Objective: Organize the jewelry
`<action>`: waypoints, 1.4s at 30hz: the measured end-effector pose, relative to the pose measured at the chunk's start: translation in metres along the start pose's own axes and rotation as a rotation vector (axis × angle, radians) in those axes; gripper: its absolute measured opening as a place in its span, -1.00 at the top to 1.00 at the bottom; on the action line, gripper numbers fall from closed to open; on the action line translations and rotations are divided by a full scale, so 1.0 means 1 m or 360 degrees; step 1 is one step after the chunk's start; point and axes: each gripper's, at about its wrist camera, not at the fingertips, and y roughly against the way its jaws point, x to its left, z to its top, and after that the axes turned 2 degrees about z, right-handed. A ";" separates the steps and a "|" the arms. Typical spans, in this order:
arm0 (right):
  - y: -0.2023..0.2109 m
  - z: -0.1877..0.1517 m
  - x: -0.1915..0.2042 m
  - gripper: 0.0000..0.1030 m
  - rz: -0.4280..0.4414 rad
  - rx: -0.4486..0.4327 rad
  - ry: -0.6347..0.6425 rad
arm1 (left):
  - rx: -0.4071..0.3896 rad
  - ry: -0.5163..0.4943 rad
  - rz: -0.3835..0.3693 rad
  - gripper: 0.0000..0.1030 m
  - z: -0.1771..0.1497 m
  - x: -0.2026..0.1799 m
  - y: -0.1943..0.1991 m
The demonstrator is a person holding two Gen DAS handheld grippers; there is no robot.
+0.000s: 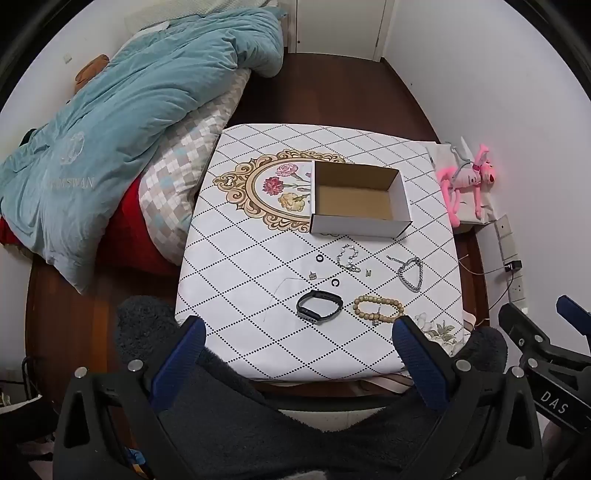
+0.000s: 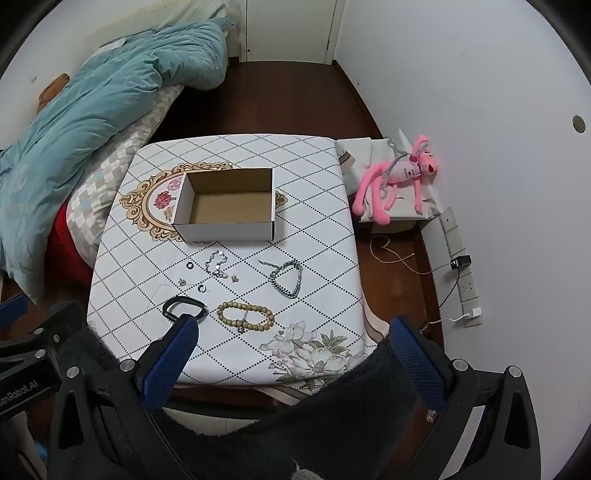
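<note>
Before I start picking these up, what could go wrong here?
The thin necklace chain is hard to see and may slip from wide fingers. The small rings could roll off the table. The wooden bead bracelet lies near the front edge and may get pushed off.

I work in home bedroom. Bed (image 1: 122, 206) on my left, heaped with teal quilt (image 1: 122, 110) and checked pillow (image 1: 192, 162). Dark wood floor (image 1: 332, 92) runs to white door (image 1: 340, 26) at far end. Small table under patterned cloth (image 1: 258, 266) in front of me. Pink plush toy (image 2: 399, 181) lies by white wall (image 2: 480, 92), wall sockets (image 2: 467, 288) with plugged chargers below.
</note>
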 end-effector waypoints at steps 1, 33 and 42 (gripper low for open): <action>0.000 0.000 0.000 -1.00 0.0000 -0.0002 -0.0004 | -0.0001 -0.0002 0.0001 -1.00 0.000 0.000 0.000; 0.012 0.008 -0.003 -1.00 0.0022 -0.0032 -0.0018 | -0.0025 -0.0015 0.0011 -1.00 0.004 -0.006 0.008; 0.015 0.009 -0.006 -1.00 0.0024 -0.0039 -0.0011 | -0.0029 -0.0022 0.0007 -1.00 0.009 -0.009 0.014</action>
